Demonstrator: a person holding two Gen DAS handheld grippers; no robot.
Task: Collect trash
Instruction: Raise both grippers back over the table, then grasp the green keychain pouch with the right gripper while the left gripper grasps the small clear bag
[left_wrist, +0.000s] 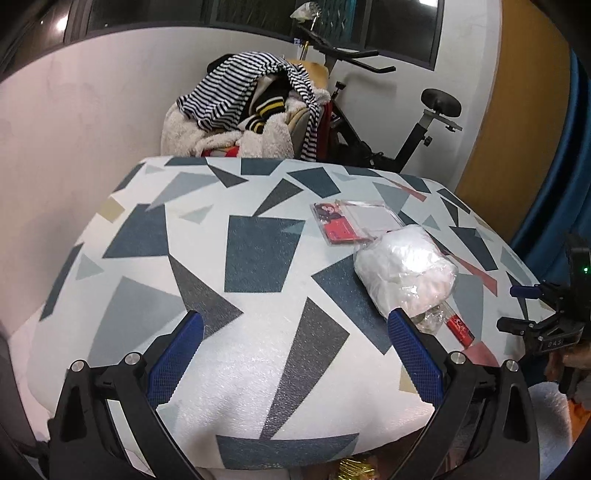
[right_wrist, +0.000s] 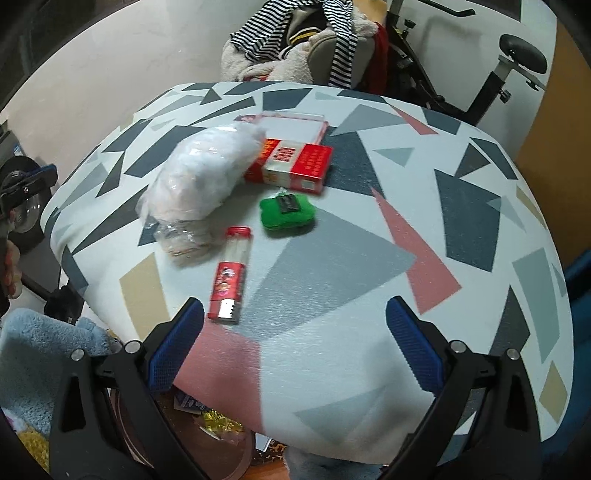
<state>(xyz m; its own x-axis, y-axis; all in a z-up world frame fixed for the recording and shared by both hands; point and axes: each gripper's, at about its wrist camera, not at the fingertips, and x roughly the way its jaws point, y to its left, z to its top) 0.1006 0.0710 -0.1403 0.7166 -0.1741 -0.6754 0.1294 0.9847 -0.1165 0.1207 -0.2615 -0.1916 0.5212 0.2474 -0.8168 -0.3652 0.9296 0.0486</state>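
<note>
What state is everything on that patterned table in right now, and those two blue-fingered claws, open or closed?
Left gripper: open, empty, above the table.
Right gripper: open, empty.
Crumpled clear plastic bag of white stuff: lying on its side, resting against the box.
Red and white cardboard box: closed, lying flat.
Red and white tube: lying down, apart from the bag.
Green plush pouch: flat on the table.
Clear flat packet with a red card: lying flat.

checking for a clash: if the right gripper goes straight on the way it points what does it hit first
Probably the patterned table top: the open right gripper aims at bare cloth. The red tube lies just left of that line, and depth is unclear.
</note>
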